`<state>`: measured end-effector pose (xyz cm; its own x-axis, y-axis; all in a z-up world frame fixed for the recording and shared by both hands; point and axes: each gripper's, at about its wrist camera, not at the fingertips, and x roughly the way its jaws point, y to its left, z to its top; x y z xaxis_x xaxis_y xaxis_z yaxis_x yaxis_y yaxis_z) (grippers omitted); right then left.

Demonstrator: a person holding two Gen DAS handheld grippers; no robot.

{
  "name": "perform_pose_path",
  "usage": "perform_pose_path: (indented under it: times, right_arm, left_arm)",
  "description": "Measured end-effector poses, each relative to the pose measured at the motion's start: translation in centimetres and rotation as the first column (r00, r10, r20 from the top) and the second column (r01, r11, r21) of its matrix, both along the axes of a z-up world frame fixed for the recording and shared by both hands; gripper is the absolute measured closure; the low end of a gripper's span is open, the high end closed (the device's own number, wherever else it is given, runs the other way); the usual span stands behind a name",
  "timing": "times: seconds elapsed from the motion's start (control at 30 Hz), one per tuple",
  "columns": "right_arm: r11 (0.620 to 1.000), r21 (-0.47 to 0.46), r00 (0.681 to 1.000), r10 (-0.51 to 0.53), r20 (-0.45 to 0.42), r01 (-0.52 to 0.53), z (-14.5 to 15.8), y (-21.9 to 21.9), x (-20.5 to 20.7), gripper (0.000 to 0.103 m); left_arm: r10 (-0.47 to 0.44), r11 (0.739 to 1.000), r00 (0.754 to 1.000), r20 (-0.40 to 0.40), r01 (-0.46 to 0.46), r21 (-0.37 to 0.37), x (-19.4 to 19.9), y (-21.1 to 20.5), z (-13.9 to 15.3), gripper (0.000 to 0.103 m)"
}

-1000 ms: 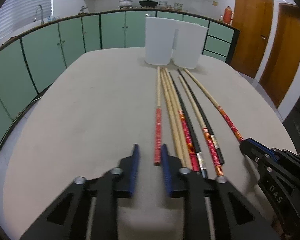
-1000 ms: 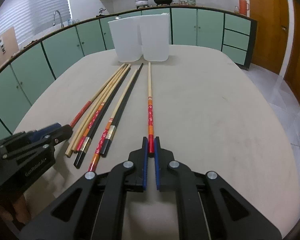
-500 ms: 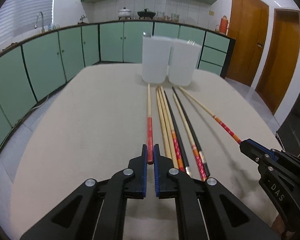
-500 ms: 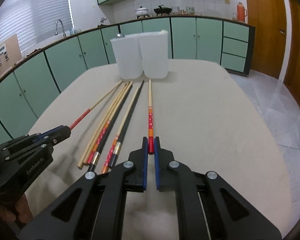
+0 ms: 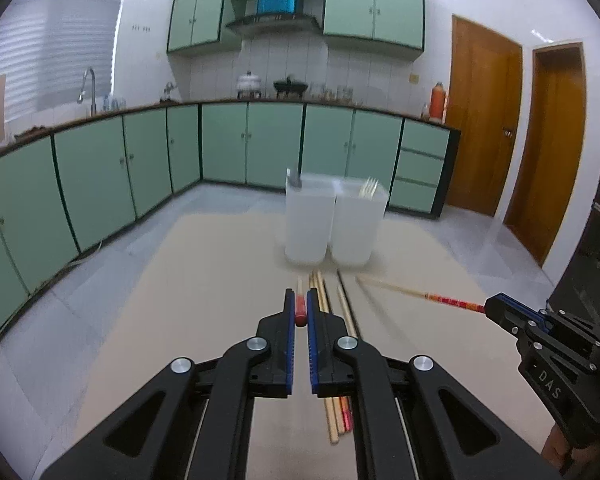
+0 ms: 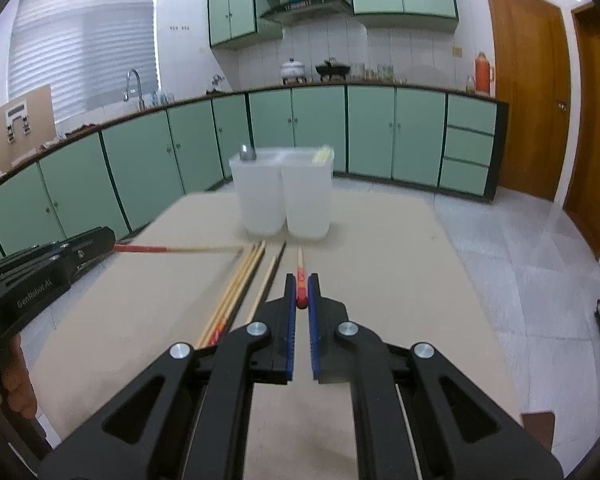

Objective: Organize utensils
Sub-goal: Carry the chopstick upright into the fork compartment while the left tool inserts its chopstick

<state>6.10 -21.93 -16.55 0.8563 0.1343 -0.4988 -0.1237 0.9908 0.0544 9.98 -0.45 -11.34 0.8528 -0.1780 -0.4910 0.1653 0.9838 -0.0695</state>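
Observation:
My left gripper [image 5: 300, 300] is shut on the red end of a wooden chopstick [image 5: 300, 311], held above the table and pointing towards two white containers [image 5: 306, 220]. My right gripper [image 6: 301, 286] is shut on the red-orange end of a second chopstick [image 6: 300, 270], also lifted. Each gripper shows in the other's view: the right gripper [image 5: 496, 306] at the right edge with its chopstick [image 5: 420, 294], the left gripper [image 6: 100, 240] at the left with its chopstick [image 6: 172, 249]. Several loose chopsticks [image 6: 240, 280] lie on the table between them.
The beige table [image 5: 180, 320] ends just behind the white containers [image 6: 284, 196], which hold a spoon [image 6: 247, 153] and pale stick tips [image 6: 323, 156]. Green kitchen cabinets [image 5: 220, 148] line the far wall and left side. Wooden doors [image 5: 484, 120] stand at the right.
The left jaws closed on the red-ended chopstick. Both grippers then rose and tipped up, each lifting its chopstick off the table. The remaining chopsticks stayed put.

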Motion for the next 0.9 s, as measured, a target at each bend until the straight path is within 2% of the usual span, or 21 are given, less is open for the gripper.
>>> perform_pose_path:
  times: [0.2,0.33,0.47,0.9]
  right_arm:
    - [0.999,0.027,0.999,0.022,0.045,-0.023,3.7,-1.2,1.5,0.098]
    - [0.995,0.084,0.998,0.046,0.054,-0.050,6.2,-2.0,3.3,0.098]
    - [0.994,0.097,0.996,0.051,0.069,-0.057,8.9,-2.4,5.5,0.098]
    - [0.985,0.146,0.995,0.083,0.051,-0.089,12.3,-3.2,9.6,0.098]
  left_arm:
    - [-0.024,1.000,0.998,0.050,0.025,-0.017,1.3,0.0,2.9,0.097]
    - [-0.040,0.999,0.998,0.057,0.042,-0.028,2.8,-0.2,4.4,0.097]
    - [-0.043,0.998,0.997,0.061,0.045,-0.039,4.3,-0.2,5.7,0.097]
    - [-0.068,0.995,0.994,0.080,0.074,-0.070,6.7,-0.2,9.3,0.097]
